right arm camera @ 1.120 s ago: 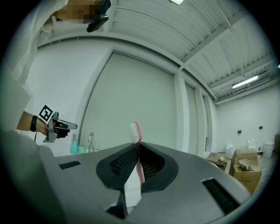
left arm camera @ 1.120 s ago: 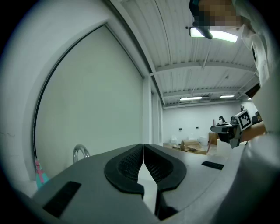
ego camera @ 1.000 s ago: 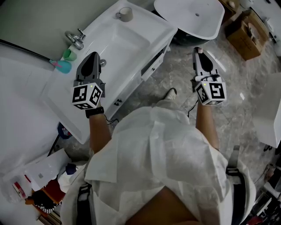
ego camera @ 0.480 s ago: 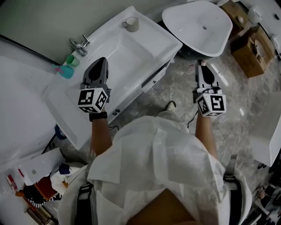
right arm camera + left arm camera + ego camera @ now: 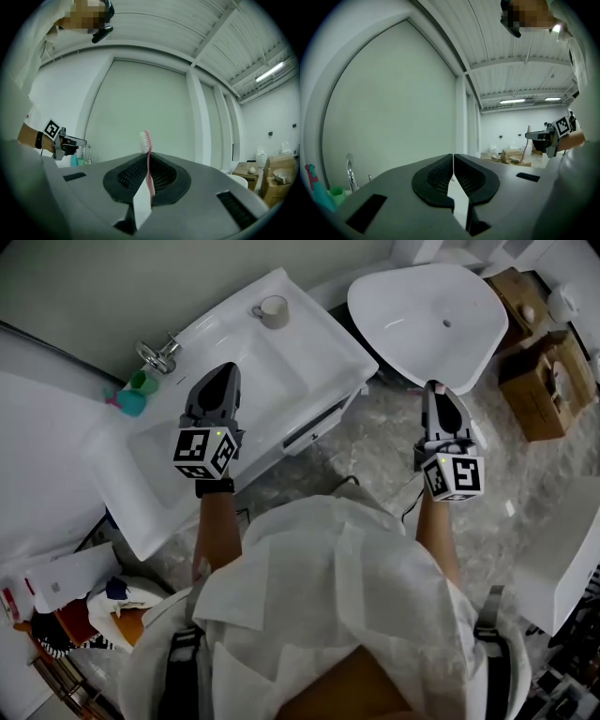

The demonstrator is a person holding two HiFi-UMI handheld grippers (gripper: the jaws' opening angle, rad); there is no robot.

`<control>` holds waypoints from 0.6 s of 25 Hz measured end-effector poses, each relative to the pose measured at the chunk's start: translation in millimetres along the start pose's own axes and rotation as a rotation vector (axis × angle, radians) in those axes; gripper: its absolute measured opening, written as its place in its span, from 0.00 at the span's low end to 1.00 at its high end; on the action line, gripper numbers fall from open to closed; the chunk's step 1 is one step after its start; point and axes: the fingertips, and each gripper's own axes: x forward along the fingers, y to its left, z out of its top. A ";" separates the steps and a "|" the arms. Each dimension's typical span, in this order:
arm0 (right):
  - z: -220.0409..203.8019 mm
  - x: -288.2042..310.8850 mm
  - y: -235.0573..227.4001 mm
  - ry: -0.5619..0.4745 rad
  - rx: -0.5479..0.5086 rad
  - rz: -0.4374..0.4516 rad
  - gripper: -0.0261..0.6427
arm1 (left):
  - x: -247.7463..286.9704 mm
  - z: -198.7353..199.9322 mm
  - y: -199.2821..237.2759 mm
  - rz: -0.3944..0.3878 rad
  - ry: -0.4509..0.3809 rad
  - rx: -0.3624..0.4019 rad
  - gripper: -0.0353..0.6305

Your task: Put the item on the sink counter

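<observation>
A pink toothbrush (image 5: pixel 149 168) stands upright between the jaws of my right gripper (image 5: pixel 147 161), bristles up, and the gripper is shut on its handle. In the head view my right gripper (image 5: pixel 437 395) hangs over the marble floor, to the right of the white sink counter (image 5: pixel 323 334). My left gripper (image 5: pixel 223 379) hovers over the counter's basin, near its front edge. Its jaws meet at the tips with nothing between them, as the left gripper view (image 5: pixel 453 159) shows. The chrome faucet (image 5: pixel 155 354) stands at the counter's back left.
A green cup (image 5: pixel 142 382) and a teal item (image 5: pixel 129 402) sit beside the faucet. A round roll (image 5: pixel 273 310) rests on the counter's far right end. A separate white basin (image 5: pixel 429 306) lies on the floor beyond my right gripper. Cardboard boxes (image 5: pixel 548 376) stand at the right.
The head view has shifted, so the counter and basin sit lower in the frame. Both grippers stay shut and keep about the same places relative to the counter.
</observation>
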 end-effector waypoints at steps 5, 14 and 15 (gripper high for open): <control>-0.5 15.1 -53.8 -0.001 0.010 0.060 0.07 | 43.7 2.4 -31.2 0.046 0.011 0.001 0.08; -17.7 43.2 -114.2 -0.012 0.043 0.117 0.07 | 93.6 -7.5 -62.1 0.083 0.037 0.014 0.08; -20.4 46.8 -117.4 -0.008 0.049 0.125 0.07 | 95.1 -9.4 -61.0 0.094 0.042 0.011 0.08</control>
